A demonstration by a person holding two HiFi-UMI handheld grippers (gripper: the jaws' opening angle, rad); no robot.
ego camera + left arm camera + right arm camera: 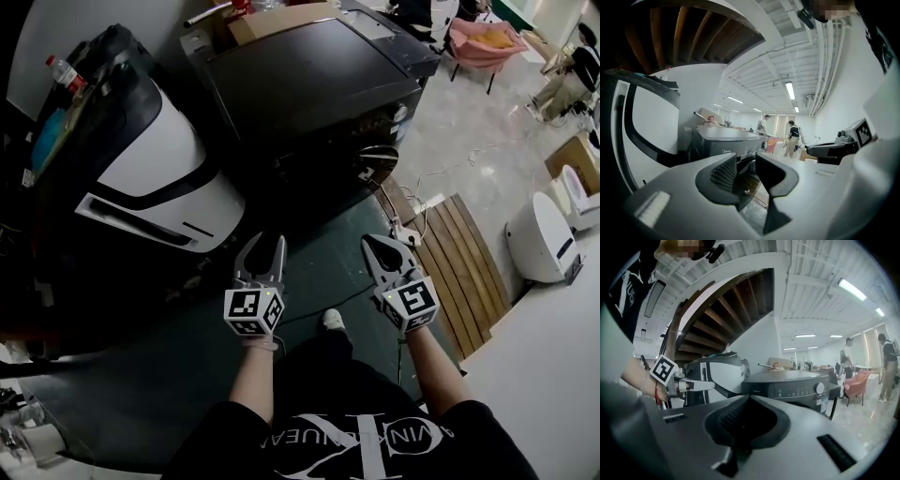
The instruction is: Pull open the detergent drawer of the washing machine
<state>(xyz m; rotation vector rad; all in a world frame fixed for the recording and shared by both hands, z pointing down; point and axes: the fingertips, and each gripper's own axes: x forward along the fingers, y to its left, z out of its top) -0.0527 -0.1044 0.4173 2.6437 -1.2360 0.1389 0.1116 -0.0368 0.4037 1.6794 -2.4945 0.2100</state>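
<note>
The dark washing machine (319,84) stands ahead of me, its top lid facing up. In the right gripper view its front control panel (797,392) shows a round knob (818,388); the panel looks flush, and I cannot make out the drawer's outline. Both grippers hover over the dark floor, well short of the machine. My left gripper (261,258) has its jaws apart with nothing between them (746,171). My right gripper (389,253) has its jaws together on nothing (743,420). Each gripper shows in the other's view: the left gripper (701,385) and the right gripper (829,151).
A big white-and-black machine (150,159) stands to the left of the washer, with a bottle (66,73) on it. A wooden pallet (464,253), a white appliance (544,234) and a pink chair (487,42) are to the right. A cable (412,211) lies near the washer's door. People stand far back (792,138).
</note>
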